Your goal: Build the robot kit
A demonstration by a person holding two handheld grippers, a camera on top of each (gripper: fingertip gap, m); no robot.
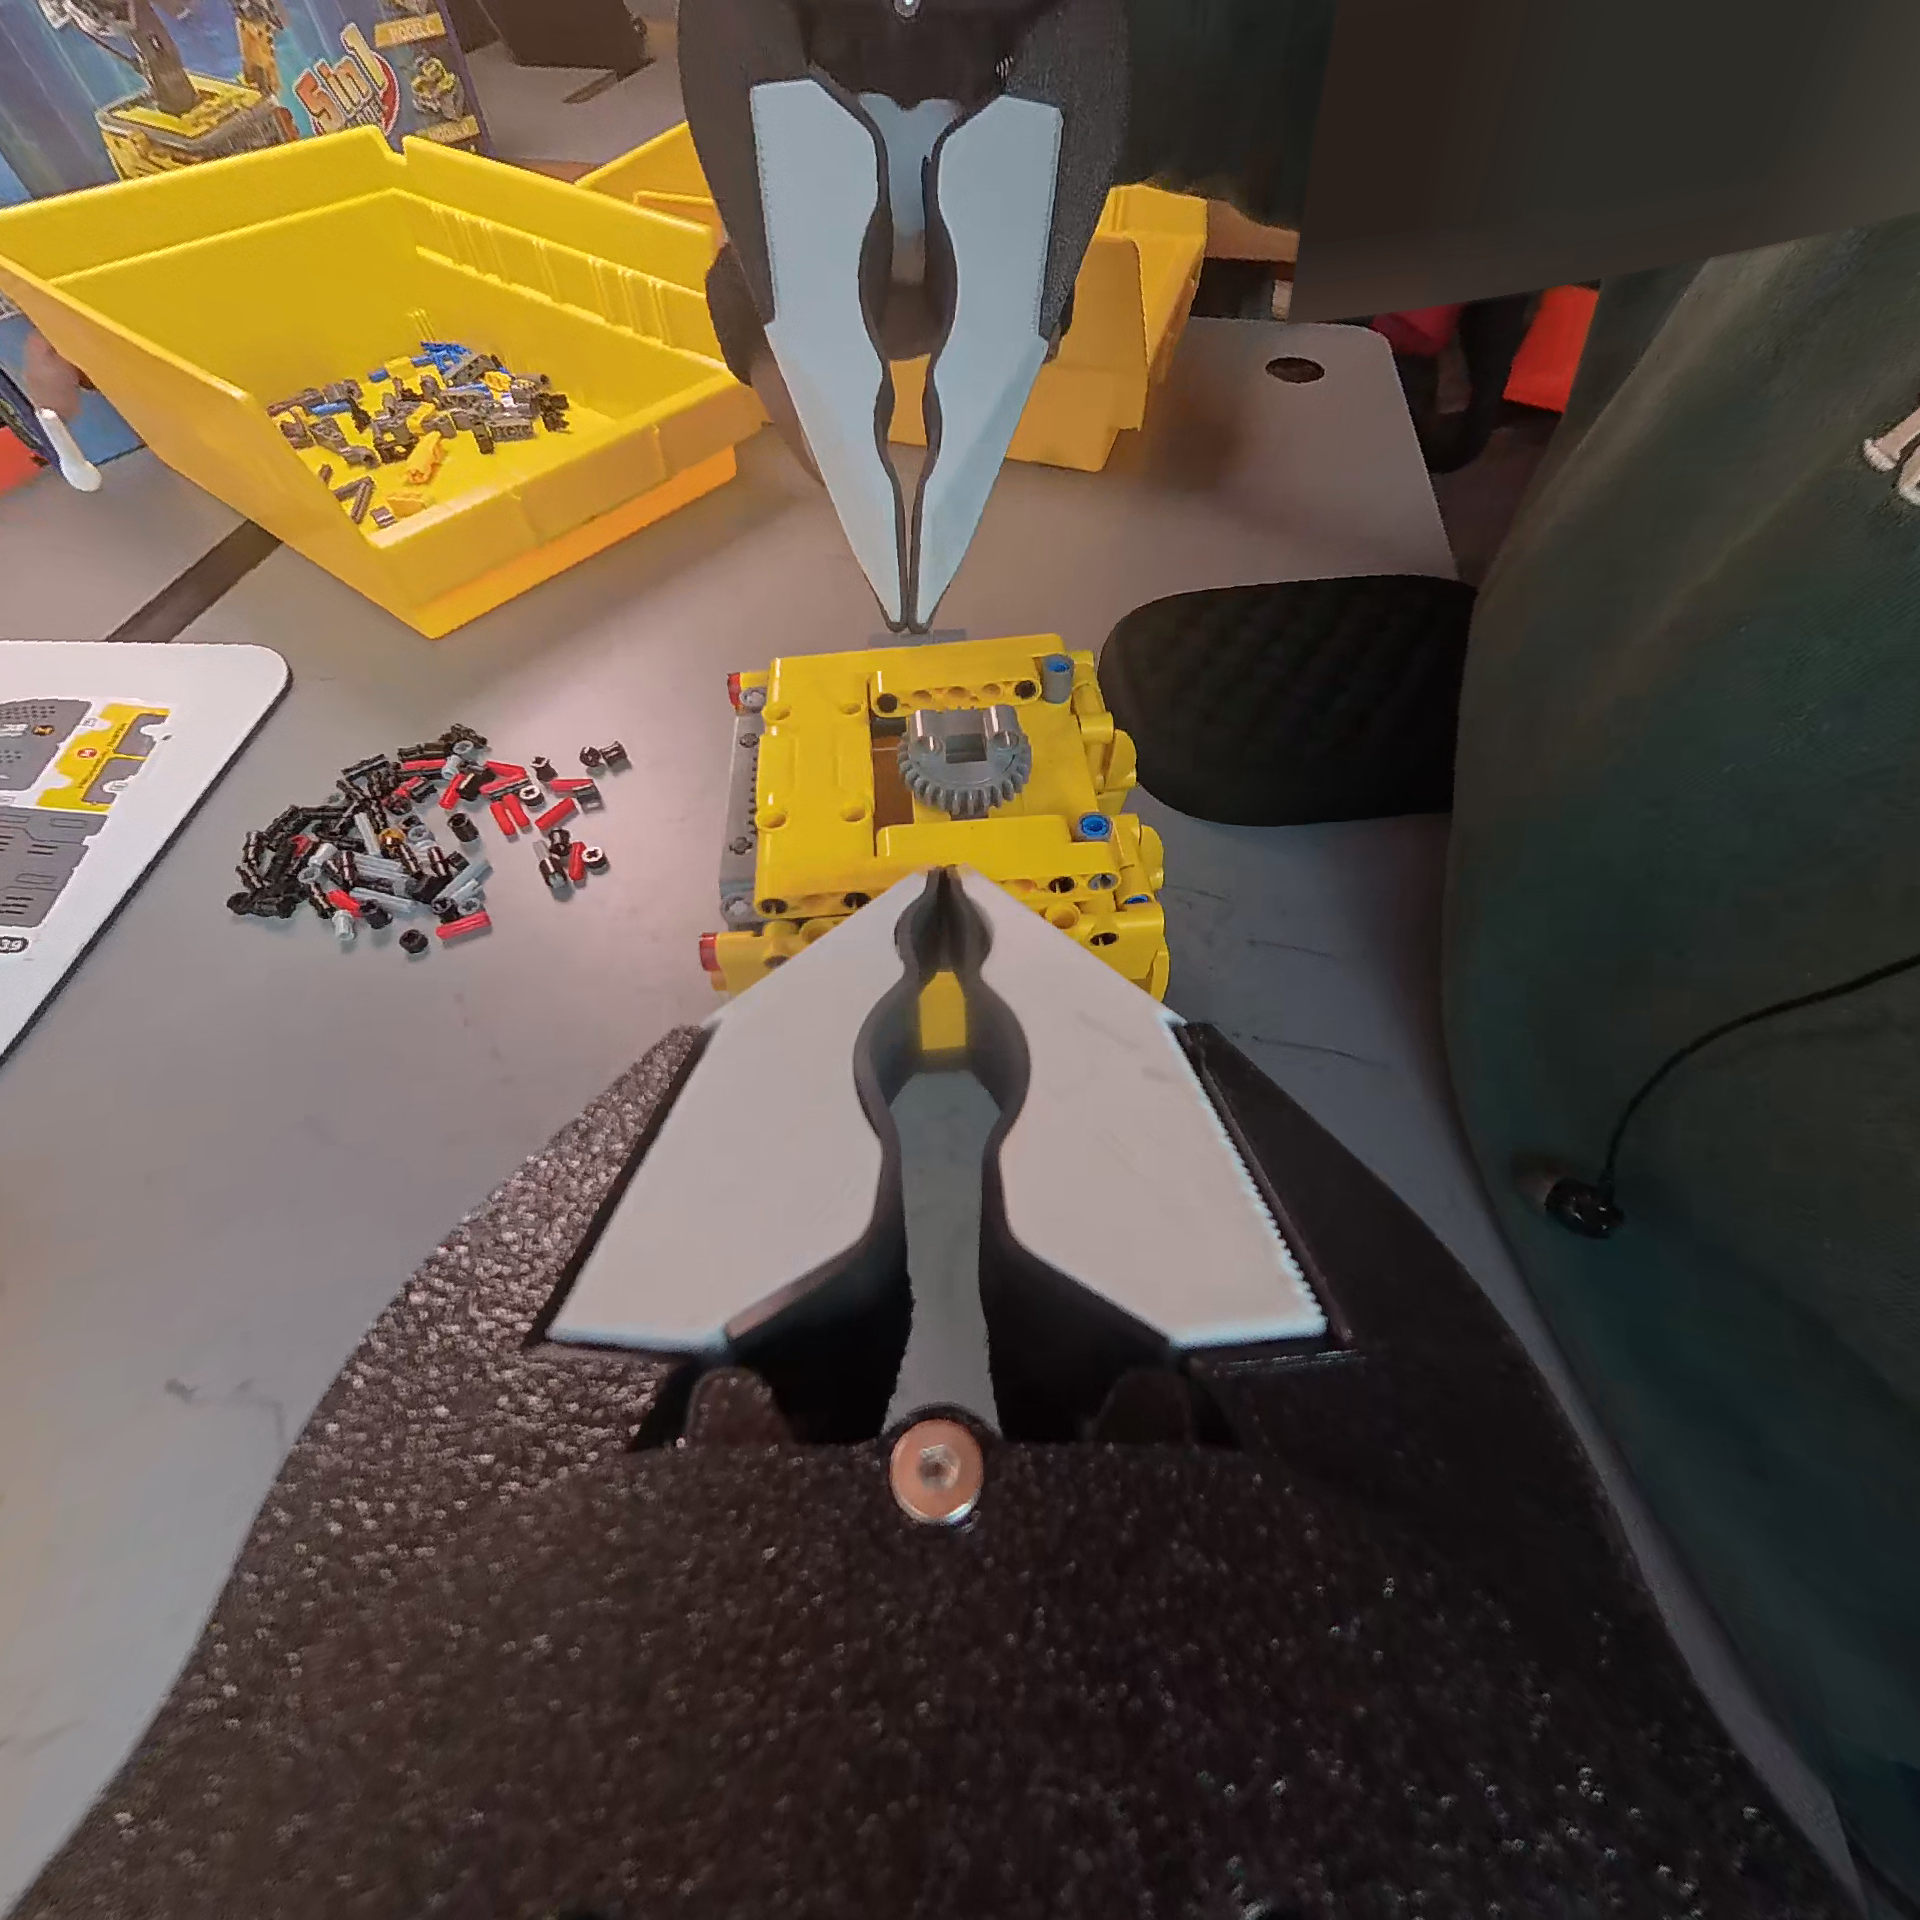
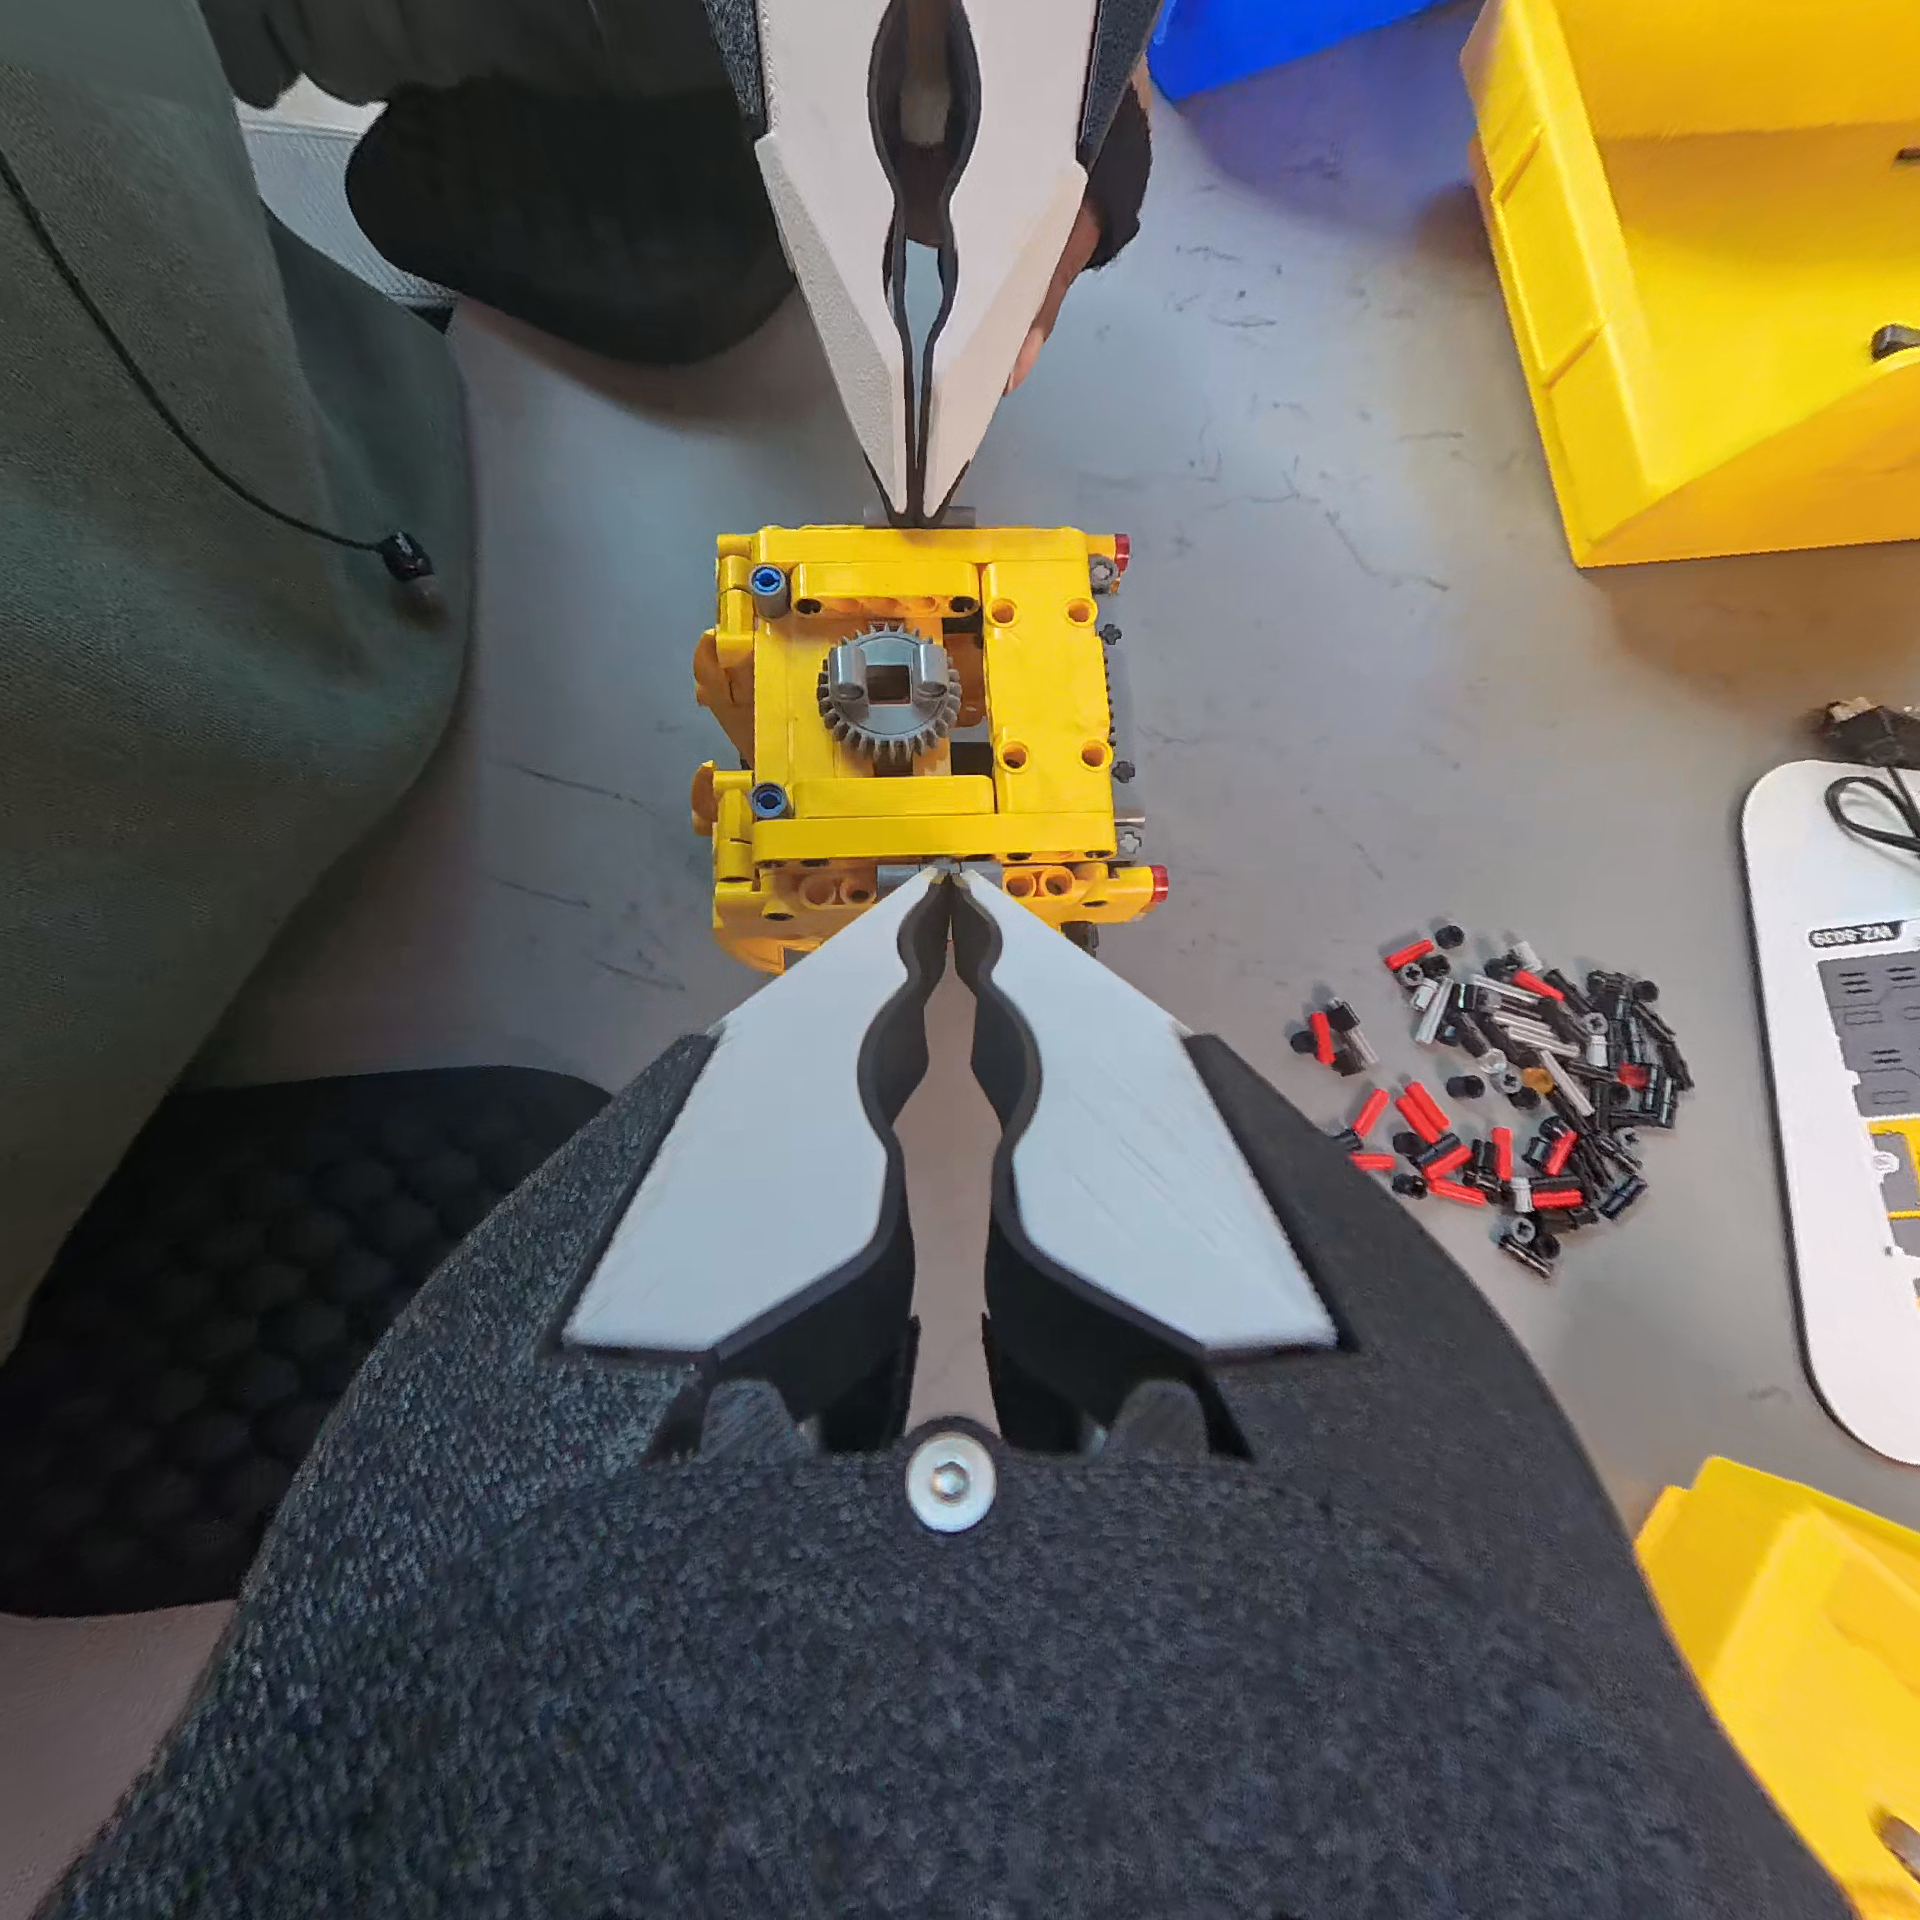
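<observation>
Looking along the left gripper [image 1: 940,878] in the left wrist view, its pale fingers [image 1: 1101,1132] come to a point with the tips pressed together against the near edge of a yellow brick-built block [image 1: 821,769] that sits on the grey table [image 1: 312,1143]; whether a small part is caught between the tips cannot be told. A grey gear [image 1: 961,769] lies in a square recess on top of the block, with blue pins [image 1: 1091,828] at its corners. Opposite, the right gripper [image 1: 914,623] comes in from the far side, its tips drawn together on a thin grey piece at the block's far edge. Left of the block lies a loose pile of black, red and grey connector pins [image 1: 416,842], and beyond it a white instruction sheet [image 1: 114,779]. A yellow parts bin [image 1: 343,343] holding small dark and blue pieces stands behind, with a printed toy box [image 1: 208,83] past it. A black mesh pad [image 1: 1288,696] lies to the right, beside a person's dark green garment [image 1: 1714,831]. In the right wrist view the right gripper [image 2: 948,878] has its tips nearly closed on a small grey piece [image 2: 945,868] at the block's [image 2: 1039,675] near edge, the gear [image 2: 888,691] facing up. The left gripper [image 2: 920,509] meets the far edge, tips together. The pin pile [image 2: 1507,1091] lies to the right, near the sheet [image 2: 1808,1143] and yellow bins [image 2: 1714,312].
</observation>
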